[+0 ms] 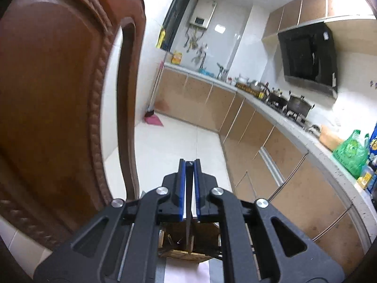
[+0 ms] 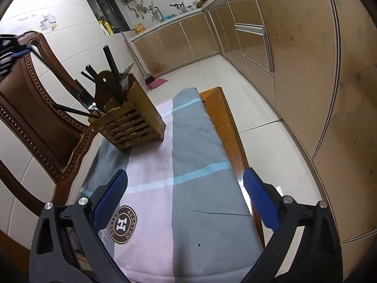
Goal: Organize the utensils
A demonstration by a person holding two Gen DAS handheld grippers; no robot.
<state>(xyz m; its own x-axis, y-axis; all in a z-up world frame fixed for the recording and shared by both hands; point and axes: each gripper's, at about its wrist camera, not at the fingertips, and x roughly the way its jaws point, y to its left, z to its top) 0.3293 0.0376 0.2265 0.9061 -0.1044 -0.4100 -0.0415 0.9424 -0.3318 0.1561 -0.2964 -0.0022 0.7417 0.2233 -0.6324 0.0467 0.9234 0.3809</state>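
My left gripper (image 1: 189, 164) is shut on a thin dark utensil (image 1: 189, 212) that hangs down from its blue pads toward the wooden utensil holder (image 1: 181, 252), seen below between the arms. In the right wrist view the holder (image 2: 134, 120) stands on the far left of the cloth, with several dark-handled utensils (image 2: 110, 70) upright in it. The left gripper (image 2: 14, 52) shows at the upper left there, and the long utensil (image 2: 59, 77) slants from it down to the holder. My right gripper (image 2: 186, 174) hovers open over the cloth with nothing between its fingers.
A pink, grey and blue cloth (image 2: 188, 141) covers a wooden table (image 2: 226, 122). A carved brown chair back (image 2: 35, 108) rises close on the left, behind the holder. Kitchen cabinets (image 2: 294, 70) line the right, and a pink dustpan (image 2: 156, 82) lies on the tiled floor.
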